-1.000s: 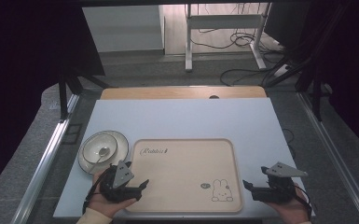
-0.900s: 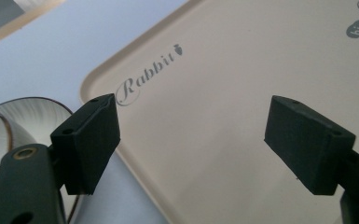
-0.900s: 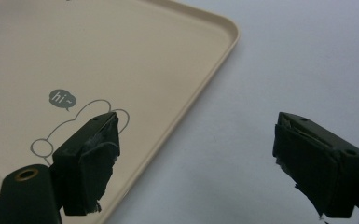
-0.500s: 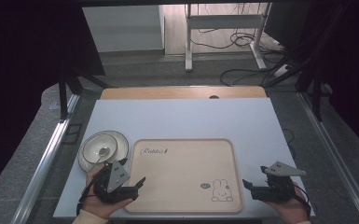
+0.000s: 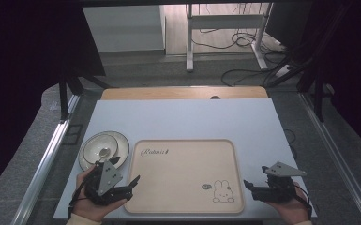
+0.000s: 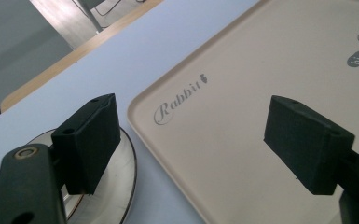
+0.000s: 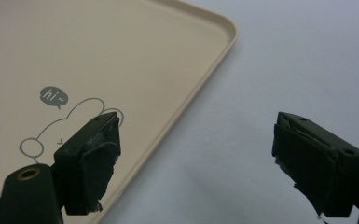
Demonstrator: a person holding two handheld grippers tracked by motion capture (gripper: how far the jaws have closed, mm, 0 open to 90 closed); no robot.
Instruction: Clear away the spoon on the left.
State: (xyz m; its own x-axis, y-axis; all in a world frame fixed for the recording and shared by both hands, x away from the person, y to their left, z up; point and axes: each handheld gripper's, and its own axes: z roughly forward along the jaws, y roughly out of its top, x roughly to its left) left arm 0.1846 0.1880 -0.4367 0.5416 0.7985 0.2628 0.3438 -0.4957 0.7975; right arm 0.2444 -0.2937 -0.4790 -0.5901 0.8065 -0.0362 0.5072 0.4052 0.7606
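A pale blue tabletop (image 5: pixel 183 119) carries a beige serving tray (image 5: pixel 183 176) printed with "Rabbit" and a rabbit drawing; its near edge lies close to the tabletop's near edge. A white plate (image 5: pixel 103 147) sits just beside the tray's left rim, near the tabletop's left edge. Behind the tray the tabletop is bare all the way to a wooden strip (image 5: pixel 183 93) along its far edge, and a band of bare surface runs between the tray's right rim and the tabletop's right edge.

The left claw (image 5: pixel 124 185) is held at the near left, over the tray's near-left corner, by the left hand (image 5: pixel 91 206). In the left gripper view its jaws stand wide apart and hold nothing: one is over the plate's rim (image 6: pixel 121 186), the other over the tray's bare floor (image 6: pixel 242 93), with the tray's rounded corner between them. Whether either jaw touches what is beneath it cannot be told.

The right claw (image 5: pixel 249 186) is at the near right, just beside the tray's right rim, held by the right hand (image 5: pixel 290 208). In the right gripper view its jaws are also wide apart and empty: one over the rabbit drawing (image 7: pixel 70 126) inside the tray, the other over bare tabletop (image 7: pixel 270 70), the tray's rim (image 7: pixel 200 84) running between them.
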